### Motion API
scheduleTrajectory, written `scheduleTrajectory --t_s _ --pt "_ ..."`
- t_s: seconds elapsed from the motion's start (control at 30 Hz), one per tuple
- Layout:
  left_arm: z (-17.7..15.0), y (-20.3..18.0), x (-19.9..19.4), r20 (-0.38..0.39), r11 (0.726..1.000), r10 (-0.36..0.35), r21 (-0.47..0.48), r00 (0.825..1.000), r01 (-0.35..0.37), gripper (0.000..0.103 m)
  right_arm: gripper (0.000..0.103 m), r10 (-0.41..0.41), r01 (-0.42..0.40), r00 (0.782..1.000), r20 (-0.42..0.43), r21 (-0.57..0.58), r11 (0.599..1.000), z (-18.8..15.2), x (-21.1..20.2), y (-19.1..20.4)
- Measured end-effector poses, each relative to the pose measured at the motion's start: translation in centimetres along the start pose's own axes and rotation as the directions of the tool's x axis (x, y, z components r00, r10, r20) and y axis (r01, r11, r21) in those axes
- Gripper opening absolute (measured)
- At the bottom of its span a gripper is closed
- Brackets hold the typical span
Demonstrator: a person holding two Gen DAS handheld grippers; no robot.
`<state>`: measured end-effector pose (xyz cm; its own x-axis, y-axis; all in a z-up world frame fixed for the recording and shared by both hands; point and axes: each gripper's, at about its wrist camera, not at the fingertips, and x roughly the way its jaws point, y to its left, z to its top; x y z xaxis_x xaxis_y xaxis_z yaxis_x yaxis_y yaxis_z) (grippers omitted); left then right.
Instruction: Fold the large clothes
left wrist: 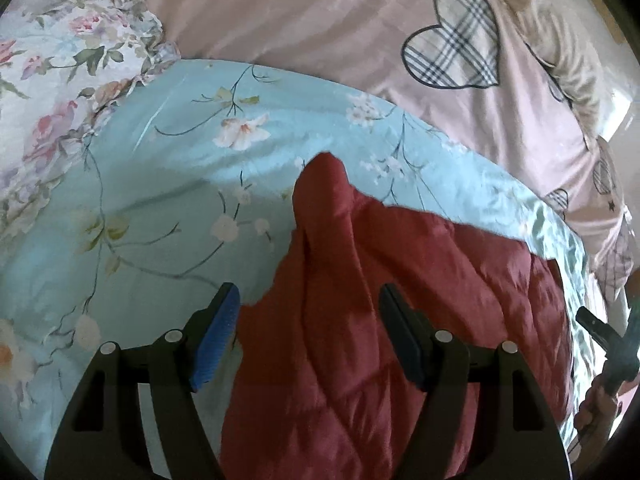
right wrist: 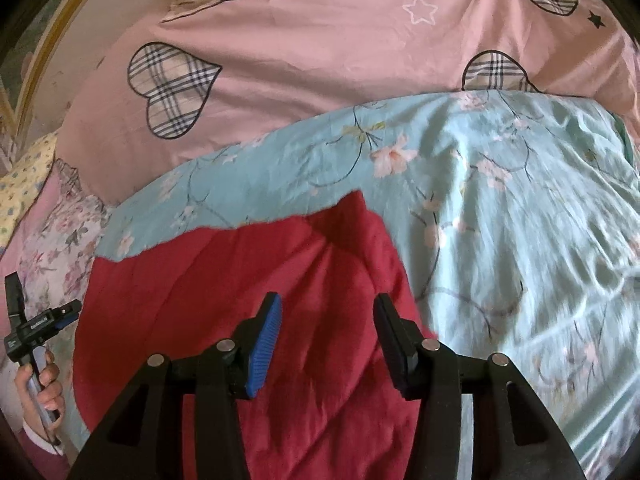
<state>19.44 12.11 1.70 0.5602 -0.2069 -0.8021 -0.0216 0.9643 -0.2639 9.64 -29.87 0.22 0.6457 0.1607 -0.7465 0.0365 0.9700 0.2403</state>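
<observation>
A red quilted garment [left wrist: 380,300] lies on a light blue floral sheet [left wrist: 168,184]; one rumpled corner of it rises toward the far side. My left gripper [left wrist: 310,308] is open just above it, its jaws standing either side of the garment's left part, holding nothing. The same garment [right wrist: 248,280] shows in the right wrist view, spread flat. My right gripper [right wrist: 326,320] is open above the garment's right edge, empty. The other gripper [right wrist: 36,328], held in a hand, shows at the far left of the right wrist view.
A pink cover with plaid hearts [right wrist: 320,60] lies beyond the blue sheet [right wrist: 500,208]. A white rose-print fabric [left wrist: 60,80] lies at the far left. A beige pillow [left wrist: 560,52] is at the right.
</observation>
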Motion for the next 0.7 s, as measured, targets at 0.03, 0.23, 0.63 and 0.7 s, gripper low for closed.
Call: scheduleTrajectory --t_s 0.03,0.23,0.63,0.7 --pt "-0.7 0.0 -0.6 0.005 1.0 0.002 0.008 1.0 -0.002 0.072 0.053 0.002 -0.002 1.0 -0.004 -0.002 1.0 -0.6 -0.4 0.0" --pt "-3.8 0.5 -3.0 0.013 1.0 0.011 0.009 1.0 -0.011 0.072 0.054 0.002 -0.002 1.0 -0.014 -0.008 1.0 -4.2 -2.6 0.1" --pt "-9.3 0.0 -6.8 0.014 0.999 0.024 0.044 1.0 -0.025 0.072 0.062 -0.004 0.005 1.0 0.008 -0.016 1.0 -9.4 -7.3 1.2" --pt "-9.9 -0.4 -7.2 0.018 0.998 0.03 0.059 0.999 -0.031 0.072 0.062 -0.006 0.006 1.0 0.003 -0.031 1.0 -10.2 -7.6 1.8"
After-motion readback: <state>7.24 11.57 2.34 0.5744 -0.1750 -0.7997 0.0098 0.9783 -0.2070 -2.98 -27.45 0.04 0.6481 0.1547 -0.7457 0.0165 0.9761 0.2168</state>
